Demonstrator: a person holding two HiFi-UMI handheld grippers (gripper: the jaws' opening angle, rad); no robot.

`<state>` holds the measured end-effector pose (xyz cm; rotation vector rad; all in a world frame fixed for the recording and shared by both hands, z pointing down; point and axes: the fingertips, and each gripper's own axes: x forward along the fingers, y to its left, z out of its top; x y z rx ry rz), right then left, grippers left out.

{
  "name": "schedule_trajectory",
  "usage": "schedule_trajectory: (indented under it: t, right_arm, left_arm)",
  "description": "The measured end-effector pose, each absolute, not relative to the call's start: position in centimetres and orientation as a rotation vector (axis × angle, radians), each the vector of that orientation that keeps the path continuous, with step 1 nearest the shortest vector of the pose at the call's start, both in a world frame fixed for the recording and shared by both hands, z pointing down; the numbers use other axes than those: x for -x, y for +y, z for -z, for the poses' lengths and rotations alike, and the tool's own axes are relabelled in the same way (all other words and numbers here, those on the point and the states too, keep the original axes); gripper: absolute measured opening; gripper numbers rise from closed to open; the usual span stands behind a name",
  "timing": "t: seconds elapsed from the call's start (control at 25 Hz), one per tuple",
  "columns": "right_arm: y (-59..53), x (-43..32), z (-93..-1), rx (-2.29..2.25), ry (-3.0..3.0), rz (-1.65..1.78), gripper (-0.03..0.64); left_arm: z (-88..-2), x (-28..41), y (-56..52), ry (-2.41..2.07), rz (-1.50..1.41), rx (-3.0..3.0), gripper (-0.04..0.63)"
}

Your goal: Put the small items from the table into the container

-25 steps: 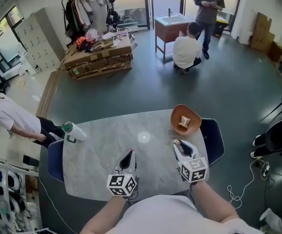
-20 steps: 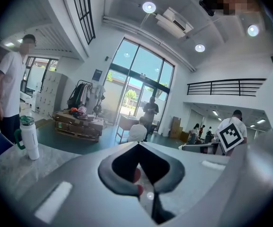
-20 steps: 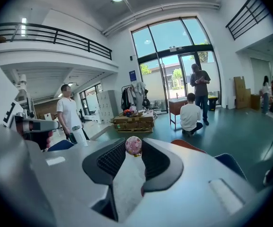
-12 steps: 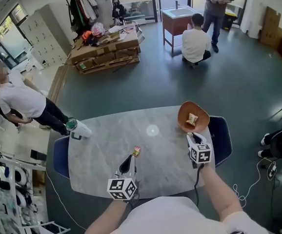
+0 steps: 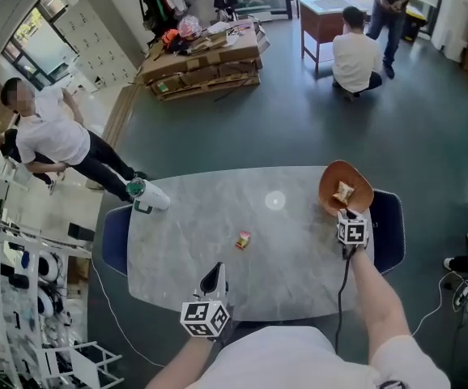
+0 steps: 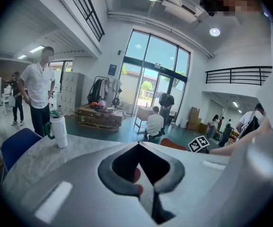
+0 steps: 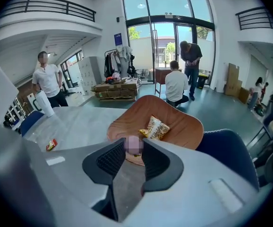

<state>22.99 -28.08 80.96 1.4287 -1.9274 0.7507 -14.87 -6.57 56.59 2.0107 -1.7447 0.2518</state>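
Note:
A brown bowl (image 5: 329, 178) (image 7: 183, 126) stands at the marble table's (image 5: 210, 209) right end with a yellow snack packet (image 5: 344, 191) (image 7: 156, 127) in it. My right gripper (image 5: 348, 214) (image 7: 133, 148) hovers at the bowl's near rim, shut on a small pinkish round item (image 7: 133, 144) that is blurred. A small red packet (image 5: 243, 240) (image 7: 52, 144) lies mid-table. My left gripper (image 5: 214, 267) (image 6: 137, 145) sits near the front edge, behind that packet, its tips together and nothing visibly held.
A white tumbler with a green lid (image 5: 147, 196) (image 6: 57, 129) stands at the table's left corner. Blue chairs flank the table at the left (image 5: 114, 241) and right (image 5: 390, 229). A person (image 5: 52, 140) stands off to the left; others are far back.
My right gripper has travelled away from me and down to the bowl's rim with its item. The left gripper drew back, and the red packet now shows ahead of it.

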Motion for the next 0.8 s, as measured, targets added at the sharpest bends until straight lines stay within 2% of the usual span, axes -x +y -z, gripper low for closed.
schedule_trajectory:
  t: [0.44, 0.8]
  right_arm:
    - [-29.1, -23.8, -86.5, -1.351, -1.774, -0.908, 0.137]
    - [-29.6, -24.2, -86.5, -1.357, -1.773, -0.899, 0.166]
  left_arm:
    - [-57.9, 16.9, -3.8, -1.827, -0.294, -1.917, 0.005]
    - [-57.6, 17.1, -3.4, -1.835, -0.285, -1.926, 0.005]
